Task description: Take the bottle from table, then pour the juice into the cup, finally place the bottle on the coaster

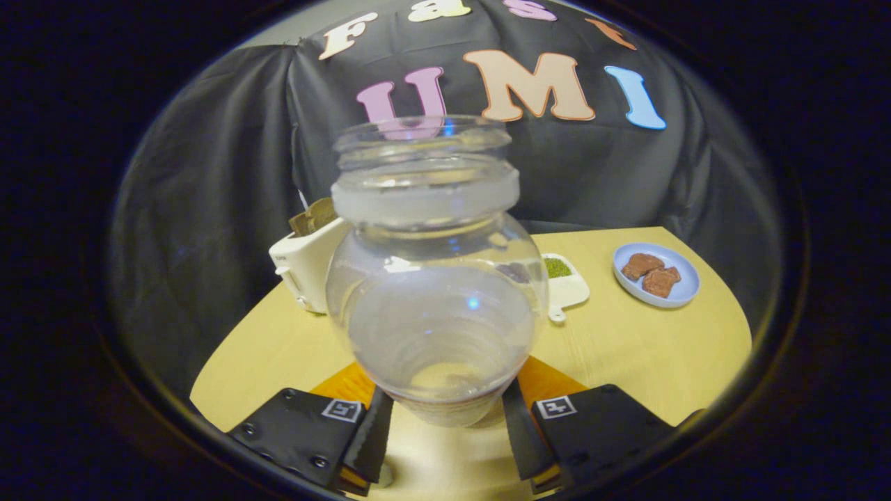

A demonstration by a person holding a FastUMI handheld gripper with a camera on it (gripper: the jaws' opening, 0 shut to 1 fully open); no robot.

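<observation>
Clear glass fills the middle of the gripper view: a round-bellied bottle (437, 306) with a wide open mouth stands upright between the two fingers of the gripper (445, 435). Its base sits low between them, and each finger lies right against the bottle's lower side, one at 8 o'clock from the base and one at 4 o'clock, so the gripper looks clenched on the bottle. Under the base an orange coaster (550, 381) shows, its corners poking out to either side just ahead of the fingers; whether the bottle touches it or hangs just above it cannot be told. Little or nothing can be seen inside the bottle. All of this is over a pale wooden table (640, 355) with a rounded edge. Beyond the bottle at 10 o'clock stands a white toaster (306, 268) with a brown slice (313, 216) sticking up from its slot. At 2 o'clock, partly hidden behind the glass, lies a small white dish (567, 285) holding something green. Farther out at 2 o'clock, well apart from the bottle, a light blue plate (656, 275) carries two brown pieces of food. Dark cloth hangs behind the table.
</observation>
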